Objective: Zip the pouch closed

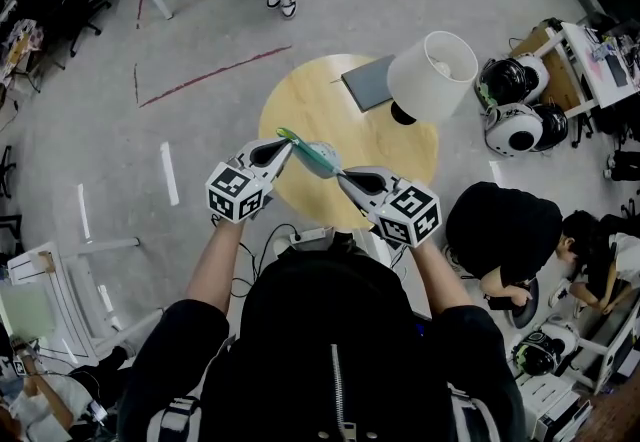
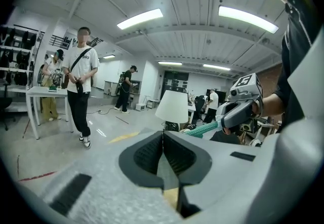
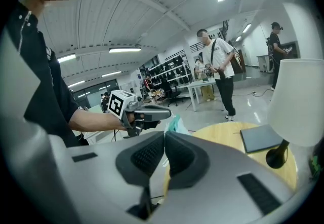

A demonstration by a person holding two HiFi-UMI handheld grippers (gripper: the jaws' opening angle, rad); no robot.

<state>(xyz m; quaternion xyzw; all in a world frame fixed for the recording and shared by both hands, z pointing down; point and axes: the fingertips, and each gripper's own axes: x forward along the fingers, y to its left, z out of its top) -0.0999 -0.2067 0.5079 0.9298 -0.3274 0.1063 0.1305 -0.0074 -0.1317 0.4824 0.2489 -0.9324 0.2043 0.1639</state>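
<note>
Pouch (image 1: 312,156), teal, is off the surface, strung in the air between the 2 grippers above the round wooden table (image 1: 300,95), toward its 8 o'clock side. In the head view it runs from 10 o'clock to 4 o'clock.

Left gripper (image 1: 284,143) has the 10 o'clock end. Its jaws are pinched right down, with a thin green tip poking out past them. Can't resolve whether that's the zip pull or just a pouch corner; too small.

Right gripper (image 1: 346,177) has the 4 o'clock end, jaws also narrow and clamped on the fabric. Its own view shows teal bunched just past the tips.

My read: zipping is under way or being set up. How much of the zip is closed isn't visible.

To do it well:
- 1 gripper anchors, 1 travels.
- Hold the pouch taut along the zip line so the teeth lie straight; slack will likely make the slider bind.
- Pull along the 10-to-4 axis, not up or sideways.
- The anchor grip should sit on fabric beside the track, not on it, or it blocks the slider.
- A thin pinch on a small tab can slip, so use a steady pull with no jerk.

Clearance: the white-shade lamp (image 1: 432,76) at 2 o'clock and a grey flat slab (image 1: 368,82), notebook or tablet, at 1 o'clock are both on the table, well apart from the pouch.
</note>
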